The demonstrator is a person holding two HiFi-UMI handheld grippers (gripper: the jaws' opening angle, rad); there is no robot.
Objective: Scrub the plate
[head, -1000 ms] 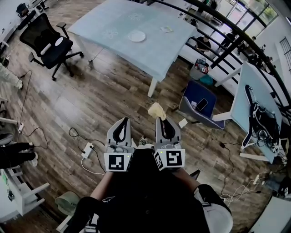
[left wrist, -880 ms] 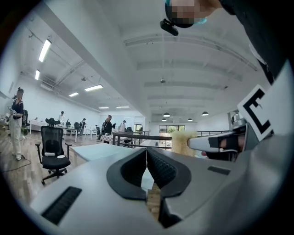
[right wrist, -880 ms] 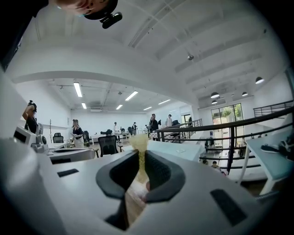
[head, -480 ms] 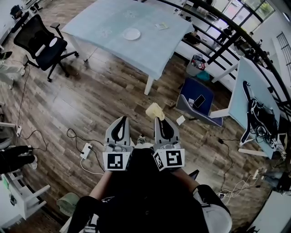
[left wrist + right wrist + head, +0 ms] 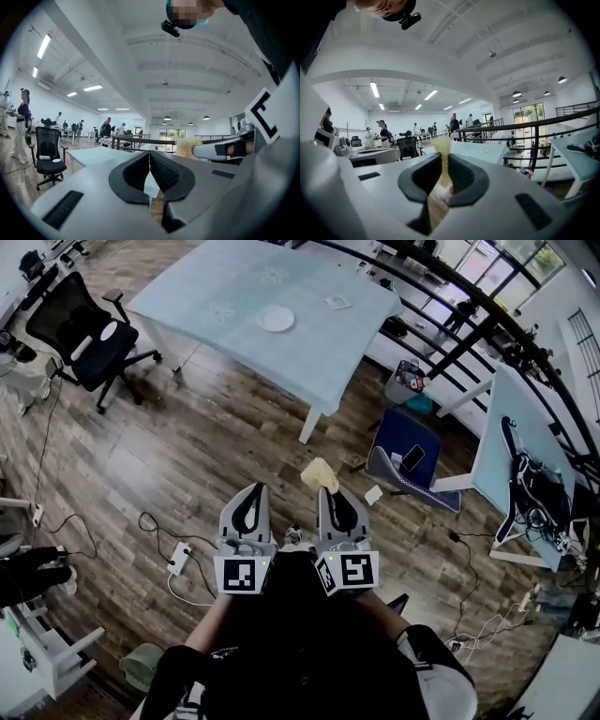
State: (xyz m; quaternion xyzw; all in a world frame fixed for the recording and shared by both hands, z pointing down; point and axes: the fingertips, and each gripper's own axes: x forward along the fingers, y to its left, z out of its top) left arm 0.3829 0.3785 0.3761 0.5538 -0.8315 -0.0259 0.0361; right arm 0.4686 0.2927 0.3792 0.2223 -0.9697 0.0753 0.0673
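above the wood floor (image 5: 187, 446), the left claw (image 5: 254, 489) is clenched, jaws meeting; the right claw (image 5: 330, 491) grips a yellow sponge (image 5: 319, 472). the white plate (image 5: 276, 319) lies well apart, on the pale blue worktop (image 5: 216, 277) ahead.

A round white plate (image 5: 276, 319) lies on the pale blue rectangular surface (image 5: 323, 348) at upper centre, with a black wheeled office chair (image 5: 89, 334) to its left. At lower centre the left gripper (image 5: 256, 487) sits just beside the right gripper (image 5: 327, 489), and a yellow sponge (image 5: 319, 473) sits between the right gripper's fingers (image 5: 464, 178), well apart from the plate.
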